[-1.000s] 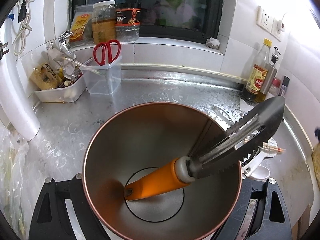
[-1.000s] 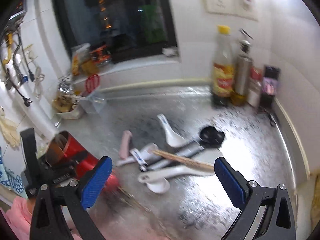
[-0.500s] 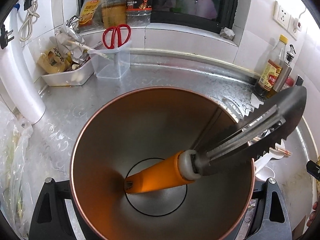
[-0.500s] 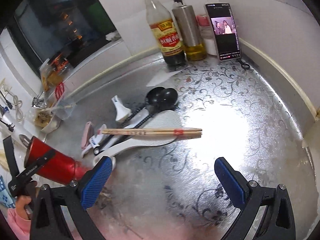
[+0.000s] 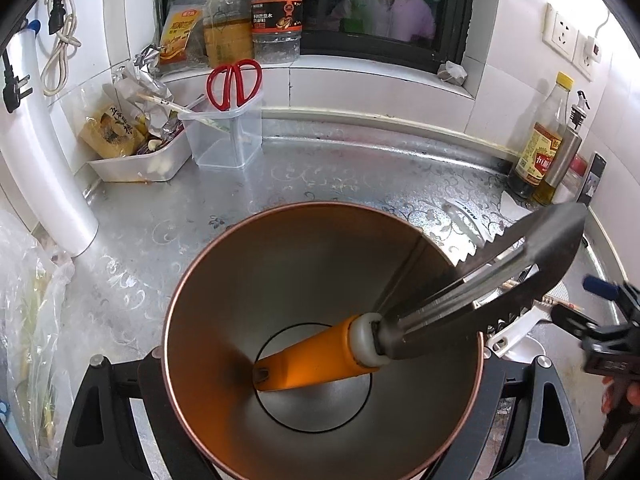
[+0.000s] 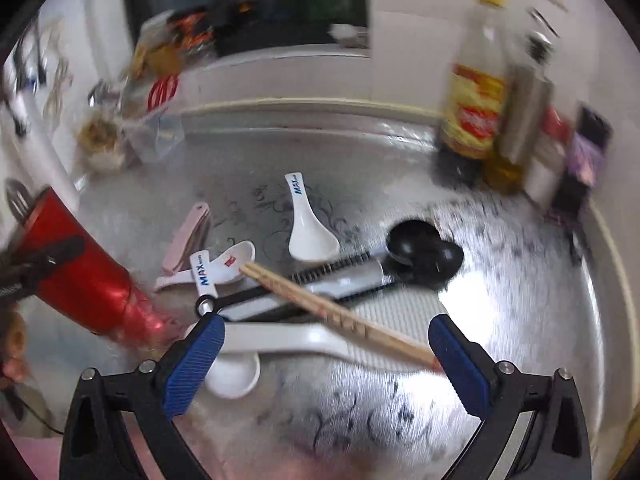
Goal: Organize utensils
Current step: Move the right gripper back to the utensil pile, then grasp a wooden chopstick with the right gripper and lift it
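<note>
My left gripper (image 5: 320, 432) is shut on a red metal cup (image 5: 248, 280), whose open mouth fills the left wrist view and hides the fingertips. Steel tongs (image 5: 512, 276) with an orange handle (image 5: 316, 360) lean inside it. In the right wrist view my right gripper (image 6: 326, 354) stands open just above a pile of utensils: wooden chopsticks (image 6: 340, 316), a white rice paddle (image 6: 304, 340), black spoons (image 6: 424, 248), white soup spoons (image 6: 308, 232) and a pink piece (image 6: 186, 240). The chopsticks' near end lies between its blue pads. The red cup (image 6: 88, 276) sits tilted at the left.
Sauce and oil bottles (image 6: 476, 100) and a phone (image 6: 588, 152) stand at the back right wall. A clear box with red scissors (image 5: 228, 136) and a white tray (image 5: 136, 168) sit at the back left. A plastic bag (image 5: 28, 300) hangs at the left edge.
My right gripper has come down over the utensil pile and rolled, so the chopsticks now lie between its pads. It has entered the left wrist view's right edge. The cup stays held.
</note>
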